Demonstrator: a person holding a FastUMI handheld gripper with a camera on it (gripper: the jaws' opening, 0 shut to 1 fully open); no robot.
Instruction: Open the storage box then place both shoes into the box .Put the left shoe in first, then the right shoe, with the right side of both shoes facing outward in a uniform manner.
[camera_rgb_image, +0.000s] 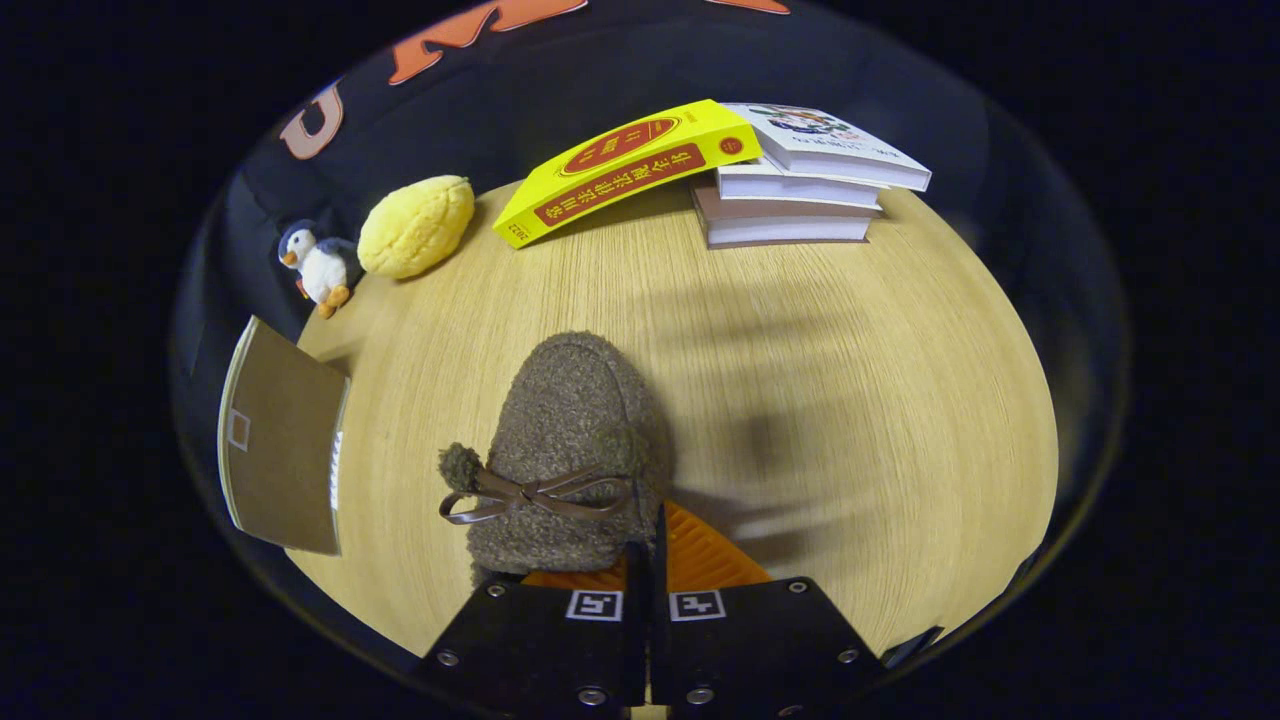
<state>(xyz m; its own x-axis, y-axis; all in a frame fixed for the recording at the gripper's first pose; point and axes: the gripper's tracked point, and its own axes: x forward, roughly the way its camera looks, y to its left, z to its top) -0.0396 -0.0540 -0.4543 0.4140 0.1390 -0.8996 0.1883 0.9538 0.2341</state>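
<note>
The gripper (648, 560) has two flat black plates side by side, each bearing a small square black-and-white marker near its far inner corner and silver screws along its edges, with ridged pads ahead.

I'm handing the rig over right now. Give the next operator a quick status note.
Gripper: fingers closed together on the rim of the fuzzy brown shoe, which hangs just ahead of them over the wooden table.
Storage box: off to the fingers' left, door looks open, inside hidden.
Done: box apparently opened, one shoe gripped.
Left: place this shoe in the box; whether the other is already in I cannot tell.
</note>
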